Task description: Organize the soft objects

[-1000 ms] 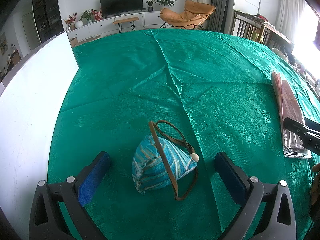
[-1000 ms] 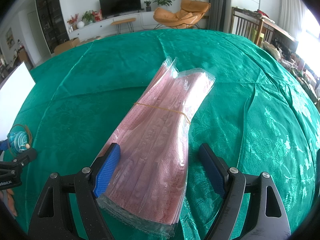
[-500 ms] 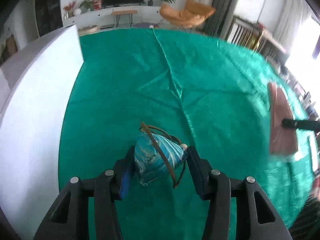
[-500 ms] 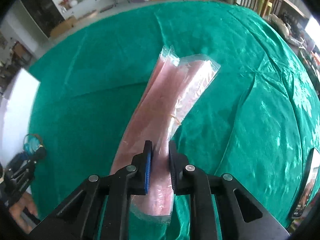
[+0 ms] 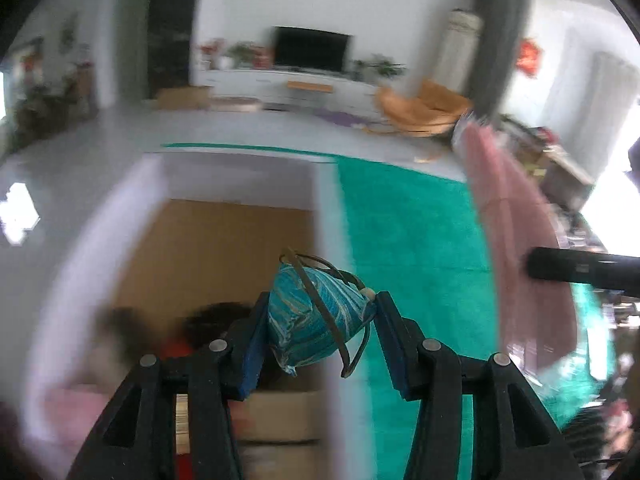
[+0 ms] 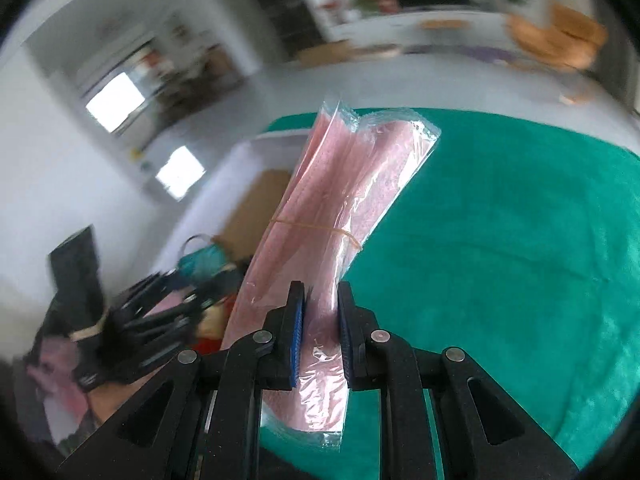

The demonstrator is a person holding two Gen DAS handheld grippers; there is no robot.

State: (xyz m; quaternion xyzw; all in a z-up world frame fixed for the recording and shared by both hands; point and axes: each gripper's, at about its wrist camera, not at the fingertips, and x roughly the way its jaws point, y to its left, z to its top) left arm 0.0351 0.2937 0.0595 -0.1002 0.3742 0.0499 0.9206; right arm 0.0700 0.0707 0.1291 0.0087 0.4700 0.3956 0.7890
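Both loads are off the green cloth [image 5: 408, 220] now: the left gripper [image 5: 320, 332], wide open around the blue pouch [image 5: 316, 316] a second ago, is clamped on it at lower centre of the left view, hanging over the open box [image 5: 224, 248]. The right gripper [image 6: 320, 332], then straddling the pink packet bundle [image 6: 340, 208] on the table, pinches its near end and holds it up through mid-frame. Both soft things look headed for the box on the left, where blurred items already lie.
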